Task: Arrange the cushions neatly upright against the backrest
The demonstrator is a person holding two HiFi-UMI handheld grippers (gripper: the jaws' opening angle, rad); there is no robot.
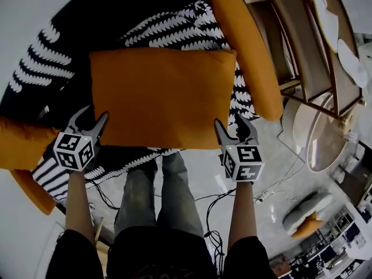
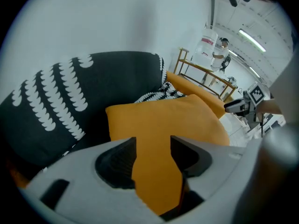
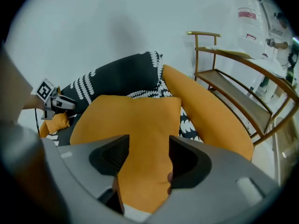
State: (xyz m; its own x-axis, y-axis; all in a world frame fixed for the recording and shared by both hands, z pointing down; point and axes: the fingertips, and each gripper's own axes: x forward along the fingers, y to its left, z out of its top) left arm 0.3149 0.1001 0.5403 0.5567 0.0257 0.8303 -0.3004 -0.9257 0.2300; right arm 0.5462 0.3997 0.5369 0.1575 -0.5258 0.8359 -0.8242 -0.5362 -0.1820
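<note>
Cushion (image 1: 163,95), soft and light, is judged best pinched at its near corners; left gripper (image 1: 92,119) and right gripper (image 1: 231,127) are held spread, fabric unpressed between jaws.

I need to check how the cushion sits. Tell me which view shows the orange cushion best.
The head view: the whole outline of the orange cushion shows there, on the black-and-white patterned seat. Each gripper view sees it obliquely from a near corner, with its near part hidden behind that gripper's fingers.
</note>
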